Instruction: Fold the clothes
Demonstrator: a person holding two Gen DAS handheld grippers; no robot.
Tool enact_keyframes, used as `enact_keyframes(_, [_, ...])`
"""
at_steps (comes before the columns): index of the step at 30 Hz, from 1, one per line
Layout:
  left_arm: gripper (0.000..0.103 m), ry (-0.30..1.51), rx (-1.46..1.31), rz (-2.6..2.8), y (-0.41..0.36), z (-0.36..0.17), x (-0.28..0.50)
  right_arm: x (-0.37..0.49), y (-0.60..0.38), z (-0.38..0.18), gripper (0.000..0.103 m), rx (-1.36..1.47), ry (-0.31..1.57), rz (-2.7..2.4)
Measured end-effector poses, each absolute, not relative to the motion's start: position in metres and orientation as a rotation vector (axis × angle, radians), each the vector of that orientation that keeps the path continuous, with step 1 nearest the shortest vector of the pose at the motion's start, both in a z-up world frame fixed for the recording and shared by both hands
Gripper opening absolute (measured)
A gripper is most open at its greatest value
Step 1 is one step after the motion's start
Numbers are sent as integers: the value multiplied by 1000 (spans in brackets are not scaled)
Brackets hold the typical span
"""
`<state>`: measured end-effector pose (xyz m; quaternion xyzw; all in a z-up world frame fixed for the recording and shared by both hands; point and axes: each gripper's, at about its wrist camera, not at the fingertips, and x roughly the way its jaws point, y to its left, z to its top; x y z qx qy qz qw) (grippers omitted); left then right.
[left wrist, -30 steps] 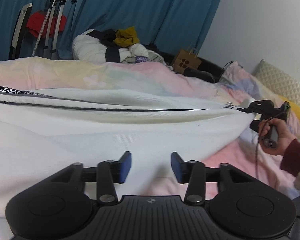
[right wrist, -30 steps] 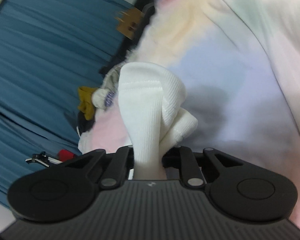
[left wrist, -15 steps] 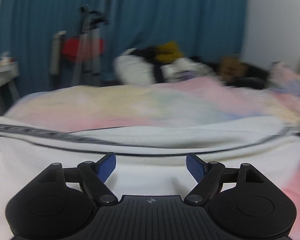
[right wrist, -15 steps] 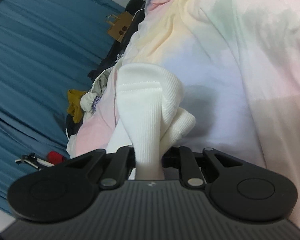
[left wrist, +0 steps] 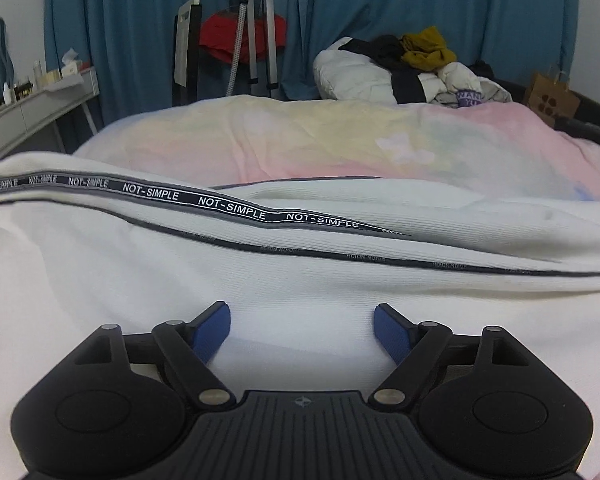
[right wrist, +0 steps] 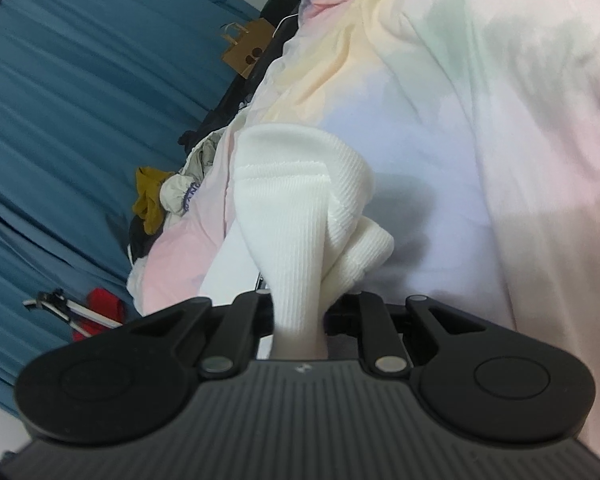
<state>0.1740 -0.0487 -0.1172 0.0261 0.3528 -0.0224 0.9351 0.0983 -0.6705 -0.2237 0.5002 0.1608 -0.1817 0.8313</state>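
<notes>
A white ribbed garment (left wrist: 300,272) with a black "NOT-SIMPLE" tape stripe (left wrist: 228,206) lies spread across the bed in the left wrist view. My left gripper (left wrist: 302,316) hovers just above its cloth, open, with nothing pinched between the blue pads (left wrist: 214,326). In the right wrist view my right gripper (right wrist: 300,312) is shut on the white ribbed cuff (right wrist: 300,216), which bunches up out of the jaws and hides the fingertips. The cuff hangs over the pastel duvet (right wrist: 480,120).
The pastel duvet (left wrist: 340,140) covers the bed beyond the garment. A pile of clothes (left wrist: 412,64) and a brown paper bag (left wrist: 550,98) sit at the far side. A tripod (left wrist: 256,40) stands against blue curtains, and a grey shelf (left wrist: 40,96) is at left.
The left view has swung left, so the hand with the other gripper is out of it, and the left jaws have spread wider. The right gripper keeps its hold on the cuff.
</notes>
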Motion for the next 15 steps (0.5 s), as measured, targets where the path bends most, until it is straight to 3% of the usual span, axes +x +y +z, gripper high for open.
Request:
enact_keyframes(9, [85,722,-12,-97,-42,-115,177,104,-630,-153,15,801,234,-363])
enact_keyframes(15, [83,703,-147,-102,-21,-98,170,112,-502,-69,15,399,126,-149])
